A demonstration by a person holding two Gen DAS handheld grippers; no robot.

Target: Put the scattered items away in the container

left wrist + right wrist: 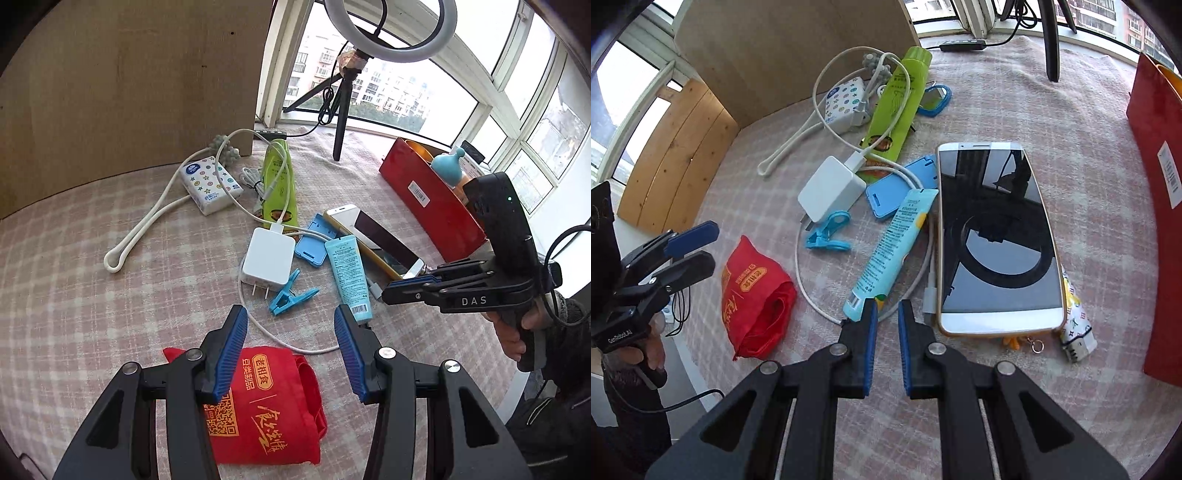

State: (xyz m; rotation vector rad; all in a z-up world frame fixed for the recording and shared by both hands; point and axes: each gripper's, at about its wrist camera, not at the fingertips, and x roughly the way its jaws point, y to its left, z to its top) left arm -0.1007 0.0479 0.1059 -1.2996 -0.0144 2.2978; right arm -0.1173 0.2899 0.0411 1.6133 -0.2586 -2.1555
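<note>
A red box (436, 199) stands at the right, also in the right wrist view (1156, 147). Scattered on the checked cloth lie a white charger (267, 260) with cable, a blue clip (291, 293), a light blue tube (349, 275), a phone (376, 240), a green tube (280, 184), a tissue pack (210, 184) and a red bag (266, 402). My left gripper (291, 328) is open above the red bag. My right gripper (887, 314) is nearly closed and empty, its tips just past the light blue tube (892, 254) and left of the phone (993, 236).
A ring light on a tripod (341, 110) stands at the back by the window. A brown board (129, 81) walls the back left. A blue stand (886, 192), a small mirror (934, 99) and a lighter (1075, 328) also lie there. A blue bottle (447, 166) sits in the box.
</note>
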